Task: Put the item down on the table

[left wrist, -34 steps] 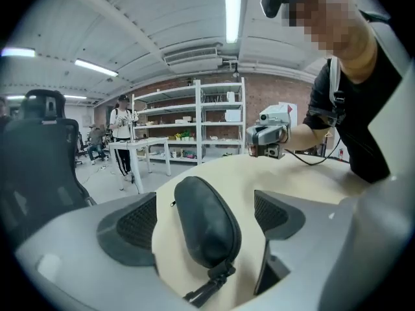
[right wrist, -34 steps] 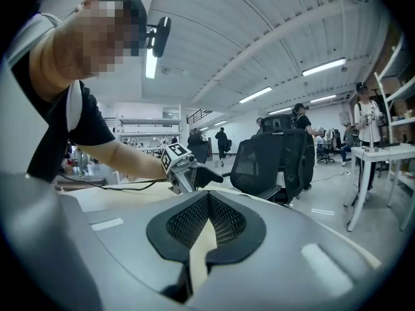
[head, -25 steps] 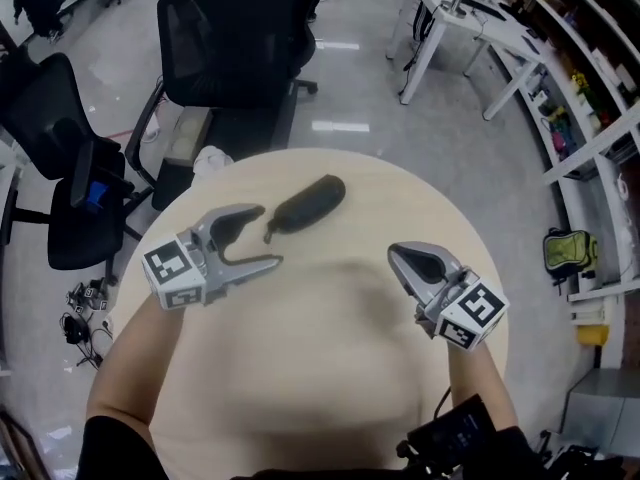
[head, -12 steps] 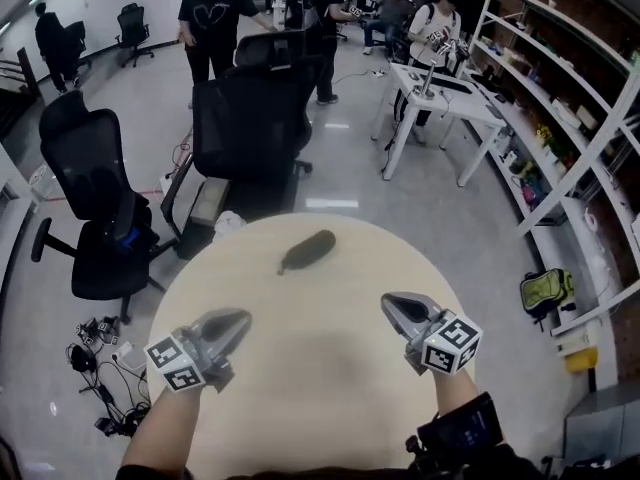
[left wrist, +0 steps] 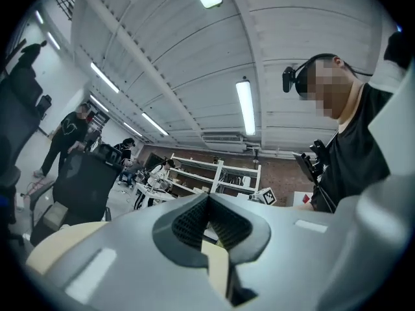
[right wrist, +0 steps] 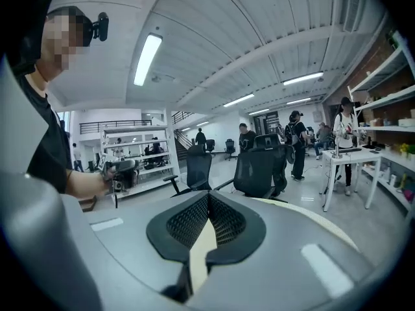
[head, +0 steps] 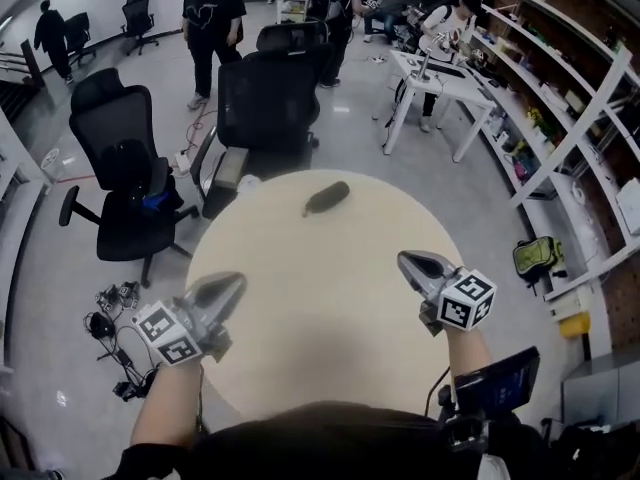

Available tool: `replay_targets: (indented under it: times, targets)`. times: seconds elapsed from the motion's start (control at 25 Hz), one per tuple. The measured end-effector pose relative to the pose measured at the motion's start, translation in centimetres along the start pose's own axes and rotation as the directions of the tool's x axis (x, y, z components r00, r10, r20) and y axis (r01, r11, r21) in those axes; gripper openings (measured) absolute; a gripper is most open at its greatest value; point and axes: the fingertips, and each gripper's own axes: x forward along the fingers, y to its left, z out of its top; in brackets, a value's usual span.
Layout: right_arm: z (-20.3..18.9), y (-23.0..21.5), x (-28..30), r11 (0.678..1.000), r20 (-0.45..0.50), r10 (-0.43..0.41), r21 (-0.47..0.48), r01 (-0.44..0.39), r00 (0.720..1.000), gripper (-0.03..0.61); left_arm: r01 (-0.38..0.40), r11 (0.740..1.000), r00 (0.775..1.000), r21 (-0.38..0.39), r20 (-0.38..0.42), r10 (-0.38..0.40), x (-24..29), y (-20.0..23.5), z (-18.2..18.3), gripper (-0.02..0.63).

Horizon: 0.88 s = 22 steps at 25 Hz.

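Observation:
A dark oblong item (head: 326,198) lies alone on the far part of the round beige table (head: 320,308). My left gripper (head: 236,282) hangs over the table's near left edge, well apart from the item, shut with nothing in it. In the left gripper view the left gripper (left wrist: 207,198) has its ribbed pads pressed together. My right gripper (head: 405,260) is held over the near right of the table, also shut and empty. The right gripper view has the right gripper (right wrist: 208,198) with both pads meeting, and the table's rim (right wrist: 311,216) beyond.
Two black office chairs (head: 270,98) (head: 125,183) stand just past the table. Behind them are people, a white desk (head: 440,83) and shelving (head: 580,108) along the right wall. Cables (head: 110,313) lie on the floor at left, a green bag (head: 535,258) at right.
The left gripper stood open right beside the item, then shut and drew back to the near left edge. The right gripper drew back too. The item stays on the table.

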Motion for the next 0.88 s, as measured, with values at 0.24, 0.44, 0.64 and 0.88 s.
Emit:
replay_targets:
  times: [0.24,0.44,0.64,0.88]
  targets:
    - [0.8,7.1,-3.8,0.998,0.033,-0.05,0.036,0.049,0.998,0.014,0.046,0.998,0.998,0.044,-0.05,-0.044,-6.5,-4.9,2.6,0.0]
    - [2.0,10.7,-7.0,0.999,0.048,-0.044,0.012,0.044,0.998,0.014,0.025,0.998,0.999,0.062,-0.036,-0.023,-9.7,-8.1,3.9,-0.001]
    - [3.0,11.6,-12.2,1.0,0.074,0.004,-0.031,-0.002,0.997,0.014,-0.026,0.997,0.999,0.076,0.023,0.025,-9.3,-14.1,3.9,0.0]
    - [0.4,10.2,-19.7,0.996,0.052,0.054,-0.079,-0.05,0.997,0.014,-0.072,0.996,0.996,0.047,0.064,0.069,-5.9,-22.9,0.6,0.0]
